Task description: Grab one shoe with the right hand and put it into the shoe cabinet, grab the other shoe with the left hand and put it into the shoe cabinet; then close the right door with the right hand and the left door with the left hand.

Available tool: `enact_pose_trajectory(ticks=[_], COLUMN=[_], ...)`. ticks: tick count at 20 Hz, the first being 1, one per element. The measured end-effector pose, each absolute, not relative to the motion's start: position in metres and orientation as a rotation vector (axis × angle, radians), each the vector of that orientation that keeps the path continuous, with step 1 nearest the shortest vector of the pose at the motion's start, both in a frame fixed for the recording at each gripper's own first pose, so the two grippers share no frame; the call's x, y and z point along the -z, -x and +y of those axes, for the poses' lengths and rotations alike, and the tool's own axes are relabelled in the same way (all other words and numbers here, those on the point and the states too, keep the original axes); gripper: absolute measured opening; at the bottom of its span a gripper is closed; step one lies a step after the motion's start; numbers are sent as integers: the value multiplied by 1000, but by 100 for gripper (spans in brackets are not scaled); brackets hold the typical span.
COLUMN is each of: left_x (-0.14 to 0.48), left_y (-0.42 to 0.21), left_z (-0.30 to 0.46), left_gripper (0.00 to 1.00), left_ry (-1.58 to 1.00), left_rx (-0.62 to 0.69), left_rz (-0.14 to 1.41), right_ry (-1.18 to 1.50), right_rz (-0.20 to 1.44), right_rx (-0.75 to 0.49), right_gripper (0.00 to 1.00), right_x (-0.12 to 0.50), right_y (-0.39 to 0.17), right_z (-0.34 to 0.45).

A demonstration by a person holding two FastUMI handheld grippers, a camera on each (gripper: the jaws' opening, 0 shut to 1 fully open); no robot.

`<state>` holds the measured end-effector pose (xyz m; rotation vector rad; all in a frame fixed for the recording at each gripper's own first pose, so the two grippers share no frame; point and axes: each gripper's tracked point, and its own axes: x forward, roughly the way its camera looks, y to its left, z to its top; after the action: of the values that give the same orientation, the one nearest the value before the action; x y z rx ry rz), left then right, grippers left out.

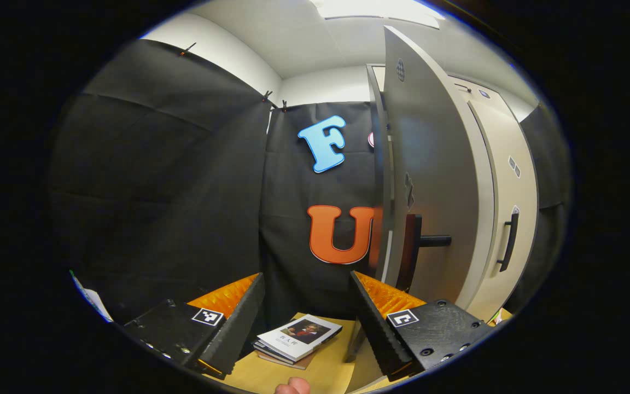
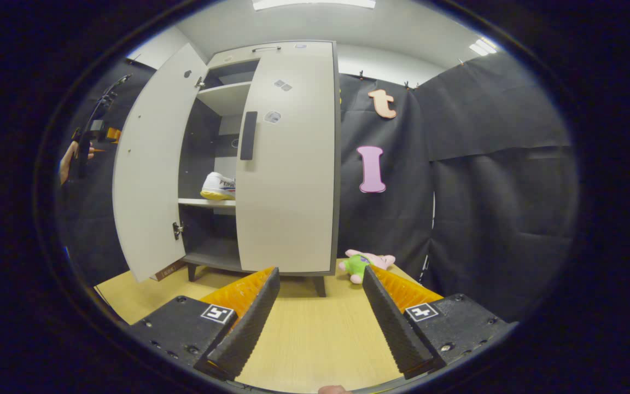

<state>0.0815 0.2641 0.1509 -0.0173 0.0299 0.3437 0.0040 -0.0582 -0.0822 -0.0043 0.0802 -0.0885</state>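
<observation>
The pale shoe cabinet point(image 2: 298, 49) stands on the wooden floor. Its right door point(image 2: 293, 175) is shut, and its left door point(image 2: 148, 164) is swung wide open. A white shoe point(image 2: 218, 186) with a yellow sole lies on the middle shelf, partly hidden behind the right door. My right gripper point(image 2: 320, 271) is open and holds nothing, well back from the cabinet. My left gripper point(image 1: 307, 276) is open too, just left of the open left door point(image 1: 430, 164), close to its dark handle point(image 1: 432, 241). In the right gripper view a hand holds the left gripper point(image 2: 93, 134) beyond that door.
A stack of books point(image 1: 298, 336) lies on the wooden floor point(image 1: 326, 372) below my left gripper. A green and pink plush toy point(image 2: 367, 262) lies by the cabinet's right foot. Black cloth walls close the booth on all sides.
</observation>
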Motion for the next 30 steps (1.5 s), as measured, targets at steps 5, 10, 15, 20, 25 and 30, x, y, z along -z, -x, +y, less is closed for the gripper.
enact_pose_trajectory(ticks=[5,10,15,20,25,30], left_x=[-150,-146,-144,-149,-137,-121], left_y=[-91,-128,-168,-156,-126,-88], left_z=[213,141,102,108,97,71], left_gripper=[93,93,95,94,94,94], left_ry=[22,51,72,28,16,-1], left_rx=[-262,-145,-106,-133,-103,-81], left_rz=[29,26,35,-1,8,5], right_ry=[6,6,0,-17,-11,0], right_rz=[77,83,82,85,91,82], right_rx=[95,134,195,243,235,201], right_gripper=[99,99,99,99,99,99], right_x=[80,81,81,85,86,82], right_y=[-3,2,11,18,17,16], right_z=[-66,-87,-112,-130,-128,-115])
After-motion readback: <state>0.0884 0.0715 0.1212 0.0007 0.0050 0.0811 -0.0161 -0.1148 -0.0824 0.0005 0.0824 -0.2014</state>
